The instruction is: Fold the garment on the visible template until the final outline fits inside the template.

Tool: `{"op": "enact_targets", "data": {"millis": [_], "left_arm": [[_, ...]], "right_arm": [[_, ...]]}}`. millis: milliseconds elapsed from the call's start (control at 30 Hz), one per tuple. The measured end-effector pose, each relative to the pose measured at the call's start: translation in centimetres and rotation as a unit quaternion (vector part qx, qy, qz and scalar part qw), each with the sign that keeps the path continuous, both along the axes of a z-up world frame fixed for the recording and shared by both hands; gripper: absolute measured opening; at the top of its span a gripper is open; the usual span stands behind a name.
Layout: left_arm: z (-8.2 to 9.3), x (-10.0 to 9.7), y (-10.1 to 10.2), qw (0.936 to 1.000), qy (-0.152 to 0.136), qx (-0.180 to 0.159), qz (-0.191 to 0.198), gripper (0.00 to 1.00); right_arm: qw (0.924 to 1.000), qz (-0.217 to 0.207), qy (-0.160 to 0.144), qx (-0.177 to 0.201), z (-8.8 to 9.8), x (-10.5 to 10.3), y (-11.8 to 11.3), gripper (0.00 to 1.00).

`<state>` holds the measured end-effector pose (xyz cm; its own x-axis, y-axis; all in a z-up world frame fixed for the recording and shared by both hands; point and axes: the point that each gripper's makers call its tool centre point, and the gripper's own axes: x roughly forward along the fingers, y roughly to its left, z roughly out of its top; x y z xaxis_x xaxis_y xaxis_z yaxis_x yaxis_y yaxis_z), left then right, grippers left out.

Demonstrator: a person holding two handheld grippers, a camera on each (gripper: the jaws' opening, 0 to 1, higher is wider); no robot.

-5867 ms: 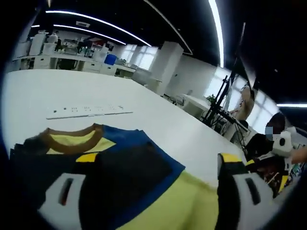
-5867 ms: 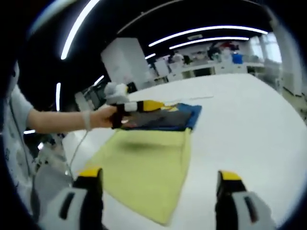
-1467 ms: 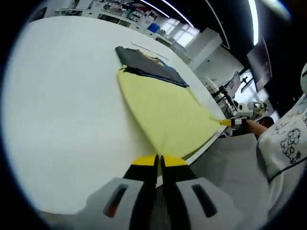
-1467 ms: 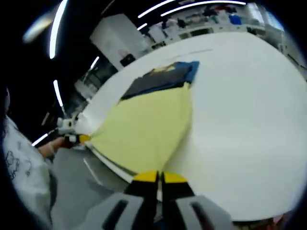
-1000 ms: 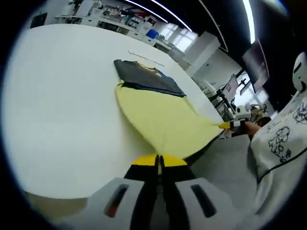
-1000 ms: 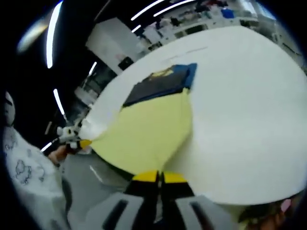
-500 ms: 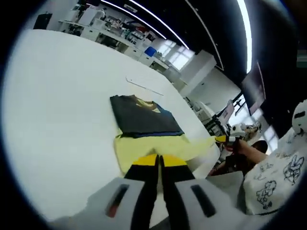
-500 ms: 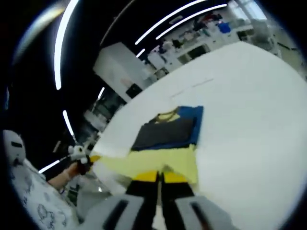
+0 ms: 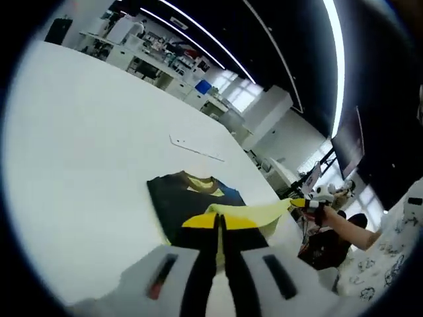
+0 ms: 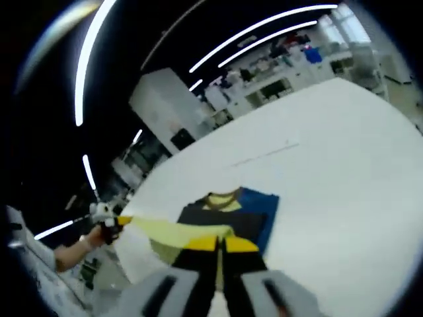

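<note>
The garment lies on the white table [image 9: 79,152]. Its dark upper part [image 9: 177,201] has a brown collar [image 9: 196,178] and a blue edge [image 9: 230,193]. My left gripper [image 9: 219,223] is shut on the yellow hem [image 9: 254,212], which is lifted over the dark part. The hem stretches as a taut band to my right gripper [image 9: 305,204], held in a hand. In the right gripper view, my right gripper [image 10: 221,245] is shut on the same hem [image 10: 173,230], which runs left to the left gripper [image 10: 114,222]. The dark and blue part [image 10: 246,214] lies just beyond.
A thin pale strip [image 9: 195,149] [image 10: 263,156] lies flat on the table beyond the collar. White table surface spreads wide around the garment. Desks and shelves [image 9: 139,56] line the far wall. A person's patterned sleeve [image 9: 390,257] is at the right.
Both grippers have carried the yellow hem up and toward the collar. The long yellow panel no longer lies flat; it now hangs folded over the dark part.
</note>
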<state>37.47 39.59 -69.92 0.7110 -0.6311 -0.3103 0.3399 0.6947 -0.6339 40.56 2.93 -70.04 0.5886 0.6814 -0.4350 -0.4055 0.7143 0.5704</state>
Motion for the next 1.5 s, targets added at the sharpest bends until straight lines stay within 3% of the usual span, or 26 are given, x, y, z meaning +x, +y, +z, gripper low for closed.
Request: {"op": "enact_targets", "data": {"millis": [100,400,633,1100,1233,1333,1500], "left_arm": [[0.2,1.2,-0.4,0.9999,-0.001,-0.009,0.007,0.0],[-1.3,6.2,0.1,0.9995,0.002,0.007,0.029,0.0],[-3.3,8.8,0.4,0.9976,0.024,-0.012,0.064,0.0],[-9.1,11.6,1.4,0.9917,0.075,0.009,0.104,0.0],[-10.0,11.8,1.2,0.9886,0.086,-0.001,0.123,0.0],[-11.2,11.6,1.1,0.9879,0.094,0.017,0.122,0.0],[-11.7,11.9,1.4,0.9885,0.086,0.017,0.123,0.0]], "right_arm": [[0.9999,-0.006,-0.013,-0.009,0.2,2.1,0.3,0.0],[0.999,-0.026,-0.027,-0.023,-0.4,7.5,1.1,0.0],[0.9983,-0.031,-0.017,-0.046,-2.9,10.0,1.2,0.0],[0.9947,-0.038,0.016,-0.094,-8.8,12.2,1.3,0.0],[0.9938,-0.041,0.023,-0.101,-9.5,12.2,1.2,0.0],[0.9933,-0.041,0.026,-0.104,-10.3,12.6,1.4,0.0],[0.9922,-0.031,0.021,-0.119,-10.8,12.5,1.4,0.0]]}}
